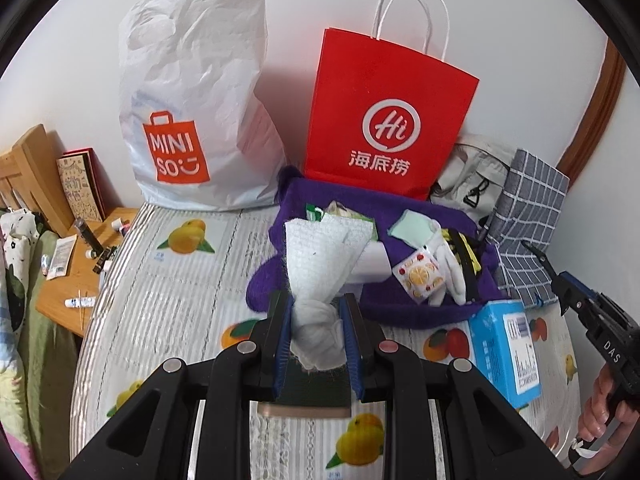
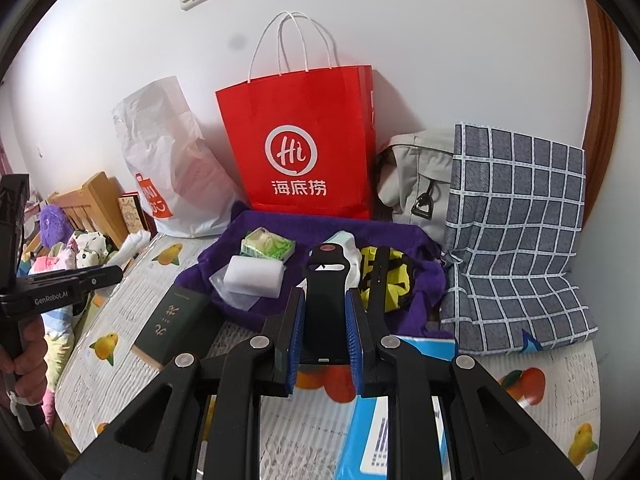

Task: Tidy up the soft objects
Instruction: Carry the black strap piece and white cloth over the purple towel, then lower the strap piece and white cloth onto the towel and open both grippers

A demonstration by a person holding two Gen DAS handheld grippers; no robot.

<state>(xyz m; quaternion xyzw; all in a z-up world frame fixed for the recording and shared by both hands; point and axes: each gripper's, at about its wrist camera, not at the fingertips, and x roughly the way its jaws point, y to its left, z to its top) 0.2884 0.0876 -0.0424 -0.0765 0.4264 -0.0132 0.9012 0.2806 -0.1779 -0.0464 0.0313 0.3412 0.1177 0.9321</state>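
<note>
left tool [image 1: 318, 332] clamped on a knotted white cloth [image 1: 320, 264], right tool [image 2: 325, 332] gripping a black strap [image 2: 325, 296], purple blanket pile [image 1: 424, 304] just ahead of both.

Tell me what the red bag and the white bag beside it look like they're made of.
Red bag: likely stiff matte paper; it stands upright with sharp folds and twisted cord handles.
White bag: seemingly thin plastic film; it is crumpled, slightly glossy, and something pink shows through.

Left gripper [image 1: 318, 334]: black angular frame, silver round rivets, blue ribbed fingers [image 1: 283, 344]. Right gripper [image 2: 325, 334]: same build; "DAS" printed on side. Left handle marked "GenRobot.AI".
</note>
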